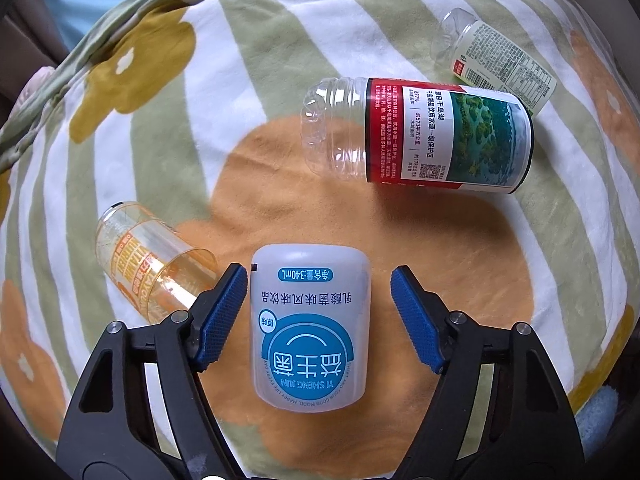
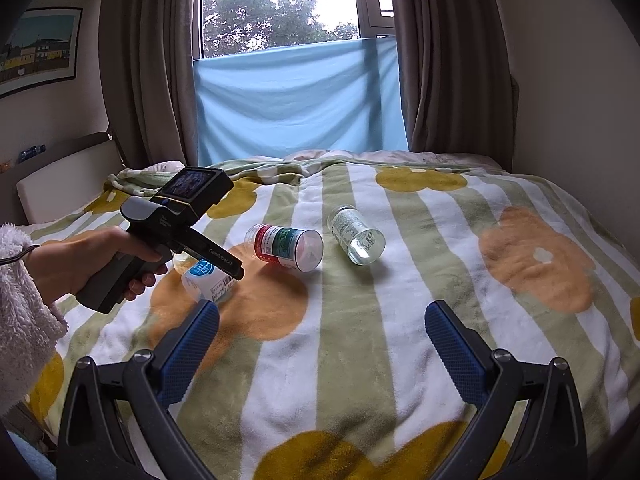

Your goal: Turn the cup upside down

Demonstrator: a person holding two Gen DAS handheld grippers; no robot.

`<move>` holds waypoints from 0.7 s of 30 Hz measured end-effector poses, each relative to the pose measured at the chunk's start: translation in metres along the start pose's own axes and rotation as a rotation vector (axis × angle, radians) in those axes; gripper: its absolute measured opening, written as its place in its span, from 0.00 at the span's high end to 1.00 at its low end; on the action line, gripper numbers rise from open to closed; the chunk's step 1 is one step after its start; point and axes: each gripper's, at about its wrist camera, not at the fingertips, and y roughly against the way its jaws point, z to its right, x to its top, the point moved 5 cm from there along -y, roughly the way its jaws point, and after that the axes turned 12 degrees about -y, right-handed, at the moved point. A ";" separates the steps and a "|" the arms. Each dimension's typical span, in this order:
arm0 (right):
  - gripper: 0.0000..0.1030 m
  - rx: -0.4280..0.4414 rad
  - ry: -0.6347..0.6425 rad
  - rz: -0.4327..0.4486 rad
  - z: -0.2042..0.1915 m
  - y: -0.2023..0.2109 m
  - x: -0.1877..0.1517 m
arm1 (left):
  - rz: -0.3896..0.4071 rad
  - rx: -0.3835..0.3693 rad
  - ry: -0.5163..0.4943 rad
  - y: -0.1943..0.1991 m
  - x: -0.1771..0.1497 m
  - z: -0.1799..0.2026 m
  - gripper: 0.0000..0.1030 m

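The white cup (image 1: 310,328) stands upside down on the bed blanket (image 1: 440,240) between the left gripper's (image 1: 318,320) released jaws, untouched. The right gripper's (image 2: 322,338) jaws gape, empty.

A home bedroom; bed (image 2: 400,320) with flowered blanket (image 1: 200,160), curtained window (image 2: 280,8), framed picture (image 2: 36,46).
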 end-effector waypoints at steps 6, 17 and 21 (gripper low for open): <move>0.00 0.003 -0.005 0.003 0.004 0.002 0.001 | -0.015 0.070 -0.032 -0.002 0.000 0.004 0.43; 0.00 0.028 -0.028 0.018 0.007 0.014 0.009 | 0.020 0.065 -0.037 0.034 -0.012 0.017 0.43; 0.00 0.034 -0.037 0.039 0.009 0.025 0.014 | 0.065 0.041 -0.034 0.069 -0.025 0.027 0.43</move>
